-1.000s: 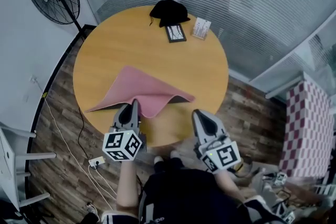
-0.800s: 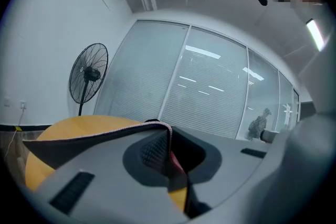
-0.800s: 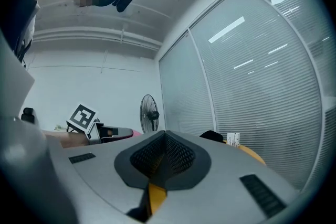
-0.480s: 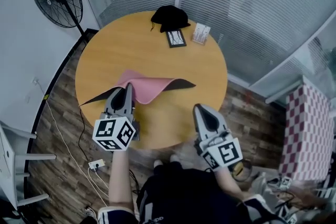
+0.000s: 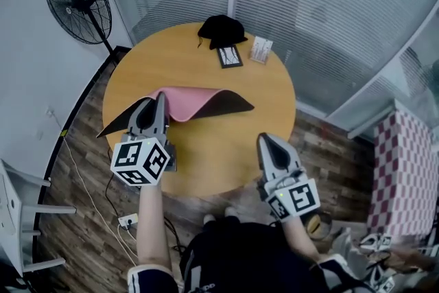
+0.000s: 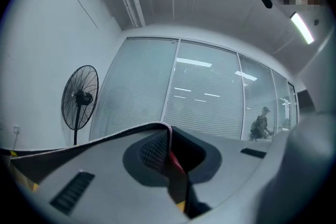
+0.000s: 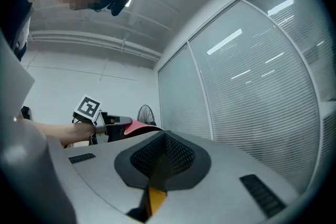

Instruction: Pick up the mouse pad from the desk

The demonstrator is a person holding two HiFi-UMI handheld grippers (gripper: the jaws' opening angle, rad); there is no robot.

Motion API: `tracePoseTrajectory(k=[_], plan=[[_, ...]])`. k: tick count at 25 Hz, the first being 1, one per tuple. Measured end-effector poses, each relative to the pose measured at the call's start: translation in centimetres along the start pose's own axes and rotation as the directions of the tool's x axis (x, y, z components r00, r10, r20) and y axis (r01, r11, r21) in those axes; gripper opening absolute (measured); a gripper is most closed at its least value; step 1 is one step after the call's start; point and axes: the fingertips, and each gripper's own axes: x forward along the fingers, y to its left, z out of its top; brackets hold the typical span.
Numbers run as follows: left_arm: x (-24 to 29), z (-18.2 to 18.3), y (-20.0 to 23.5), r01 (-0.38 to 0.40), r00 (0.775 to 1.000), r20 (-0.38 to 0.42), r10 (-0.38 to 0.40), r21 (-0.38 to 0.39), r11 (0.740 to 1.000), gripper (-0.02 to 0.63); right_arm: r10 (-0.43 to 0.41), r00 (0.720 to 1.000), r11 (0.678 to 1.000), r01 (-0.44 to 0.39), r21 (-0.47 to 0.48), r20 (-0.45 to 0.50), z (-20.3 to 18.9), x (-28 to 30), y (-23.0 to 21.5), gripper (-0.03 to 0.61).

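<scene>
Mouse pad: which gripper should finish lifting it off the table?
Left. The left gripper is shut on the mouse pad's near edge, holding it draped above the table. The right gripper is shut, empty, and apart from the pad.

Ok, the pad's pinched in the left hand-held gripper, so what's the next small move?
Probably lift the left hand-held gripper a bit higher: its jaws are shut on the pad, whose far edge looks to droop onto the table.
</scene>
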Motion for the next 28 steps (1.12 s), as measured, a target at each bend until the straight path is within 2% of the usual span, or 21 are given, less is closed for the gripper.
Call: tracePoseTrajectory(k=[8,18,24,28], plan=[[-1.4,6.2,0.1,-0.001,0.996,0.092,-0.005,0.061,0.998,0.017,0.008,0.999,1.000,-0.007,-0.024,0.034,2.0,-0.4,0.7,0.002],[-7.7,12.2,-0.7,-0.040,0.986,0.167,0.017,0.136,0.990,0.017,0.000,0.996,1.000,0.002,-0.024,0.090,5.2,-1.0,1.8,0.002],[-11.7,14.3,-1.8,-0.044,0.982,0.190,0.013,0.161,0.986,0.017,0.022,0.993,0.999,-0.018,-0.029,0.118,6.7,-1.3,3.4,0.002],[-14.5,15.1,-2.0,-0.046,0.979,0.202,0.016,0.147,0.988,0.017,0.035,0.989,0.999,-0.032,-0.030,0.141,7.9,-1.9,4.5,0.002]])
